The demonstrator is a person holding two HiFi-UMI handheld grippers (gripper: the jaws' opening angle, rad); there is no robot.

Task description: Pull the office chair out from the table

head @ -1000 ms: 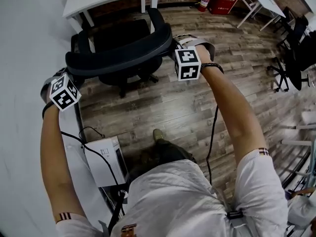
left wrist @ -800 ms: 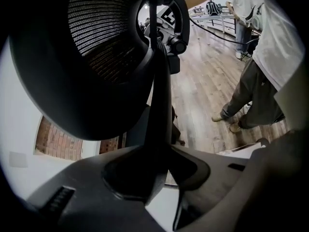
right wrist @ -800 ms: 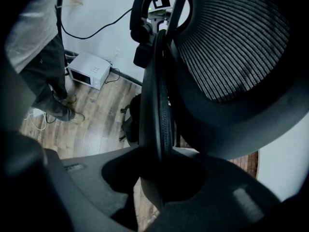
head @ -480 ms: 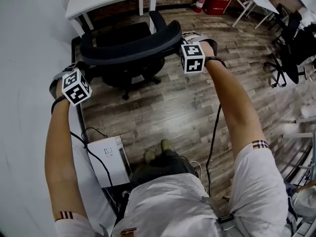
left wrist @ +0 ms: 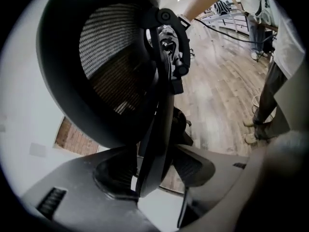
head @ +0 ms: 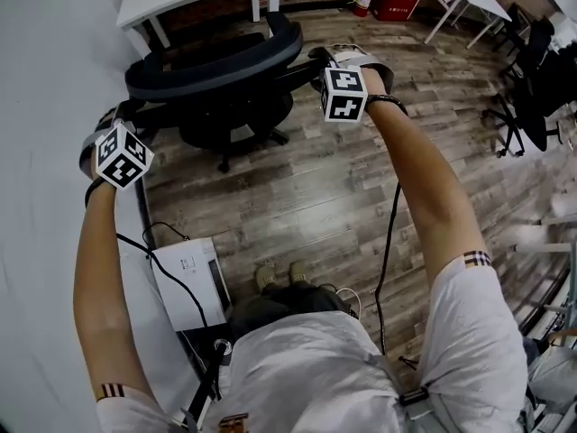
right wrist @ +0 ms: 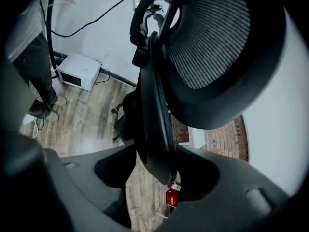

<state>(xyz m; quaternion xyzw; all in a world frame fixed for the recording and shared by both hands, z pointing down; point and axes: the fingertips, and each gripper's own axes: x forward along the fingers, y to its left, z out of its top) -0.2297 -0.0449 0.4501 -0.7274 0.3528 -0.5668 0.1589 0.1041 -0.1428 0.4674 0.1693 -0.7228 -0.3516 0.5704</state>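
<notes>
moved: left tongs (left wrist: pixel 154 178) and right tongs (right wrist: pixel 157 170) just opened | released | chair backrest rim (left wrist: pixel 155 129) between both, seemingly untouched

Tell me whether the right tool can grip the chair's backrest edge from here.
Probably yes: the right tool, whose jaws have just been opening, straddles the backrest edge, with nothing else between them.

Left hand-held gripper (left wrist: pixel 152 173), right hand-held gripper (right wrist: pixel 157 170), jaws just opened, grip on office chair (head: pixel 209 67) rim released
</notes>
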